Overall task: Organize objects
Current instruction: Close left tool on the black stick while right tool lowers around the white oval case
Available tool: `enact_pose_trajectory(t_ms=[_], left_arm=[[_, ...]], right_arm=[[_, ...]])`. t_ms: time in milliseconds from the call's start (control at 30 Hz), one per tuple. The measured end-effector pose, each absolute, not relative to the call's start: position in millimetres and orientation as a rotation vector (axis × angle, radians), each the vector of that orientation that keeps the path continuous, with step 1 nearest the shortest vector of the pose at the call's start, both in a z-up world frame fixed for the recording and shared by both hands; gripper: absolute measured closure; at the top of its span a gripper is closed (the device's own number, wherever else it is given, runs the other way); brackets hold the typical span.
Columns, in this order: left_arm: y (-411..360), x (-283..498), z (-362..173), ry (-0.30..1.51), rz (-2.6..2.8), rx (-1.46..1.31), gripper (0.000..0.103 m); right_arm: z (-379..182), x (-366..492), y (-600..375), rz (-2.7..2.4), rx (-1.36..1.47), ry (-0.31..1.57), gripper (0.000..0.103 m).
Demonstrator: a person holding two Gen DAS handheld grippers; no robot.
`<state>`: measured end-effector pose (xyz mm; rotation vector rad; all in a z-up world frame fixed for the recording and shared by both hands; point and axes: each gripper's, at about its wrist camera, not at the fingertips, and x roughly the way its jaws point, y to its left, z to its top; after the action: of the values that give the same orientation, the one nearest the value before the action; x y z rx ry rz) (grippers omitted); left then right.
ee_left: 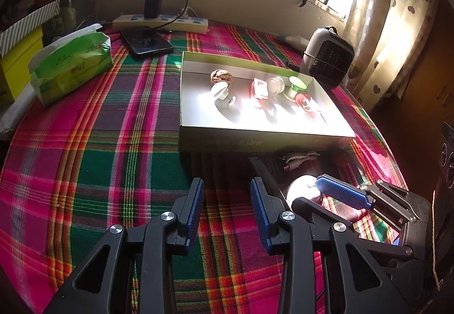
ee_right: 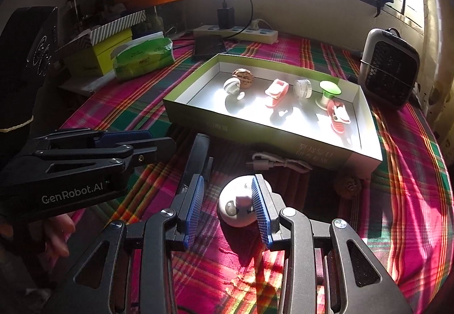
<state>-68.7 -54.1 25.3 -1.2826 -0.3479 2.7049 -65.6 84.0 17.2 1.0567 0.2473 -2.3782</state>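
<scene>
Looking along our right gripper [ee_right: 227,206], we see a small white rounded plastic object [ee_right: 237,206] lying on the plaid cloth [ee_right: 411,186] between its blue ribbed fingers [ee_right: 259,209]. The object is dome-shaped and glossy, with a short white stub rising from its middle and a small grey oval marking on the side facing us. The right-hand pad sits against or just beside it; the left-hand pad stands apart from it, so the jaws are spread and grip nothing.

Just beyond the fingertips lies a coiled white charging cable [ee_right: 279,162], and past that the shallow green-walled cardboard box [ee_right: 283,132] with a pale floor. Inside it we see a brown walnut [ee_right: 243,77], a white rounded piece like ours [ee_right: 232,88], a pink and white clip-like piece [ee_right: 276,91], a small clear round jar [ee_right: 303,89], a green-topped mushroom-shaped piece [ee_right: 327,92] and a red and white piece [ee_right: 339,115]. Another brown walnut [ee_right: 347,185] rests on the cloth to the right of our fingers, in the shadow of the box.

Our left gripper [ee_left: 227,206] hovers over bare cloth with its jaws spread and nothing between them. To its right we see the same white object [ee_left: 302,190] beneath the right gripper's blue pad.
</scene>
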Motion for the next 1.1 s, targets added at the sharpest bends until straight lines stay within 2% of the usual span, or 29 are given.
enact_pose_trajectory(t_ms=[300, 400, 1100], left_arm=[[-33, -69, 27, -0.315, 2.652, -1.296, 0.07], [-26, -70, 26, -0.307, 2.634, -1.308, 0.065], [-14, -85, 12, -0.237, 2.649, -1.404, 0.065]], right_arm=[[18, -69, 117, -2.458, 1.077, 0.132, 0.066], [17, -69, 125, -2.47, 1.086, 0.095, 0.066], [14, -69, 137, -2.495, 1.101, 0.06, 0.066]])
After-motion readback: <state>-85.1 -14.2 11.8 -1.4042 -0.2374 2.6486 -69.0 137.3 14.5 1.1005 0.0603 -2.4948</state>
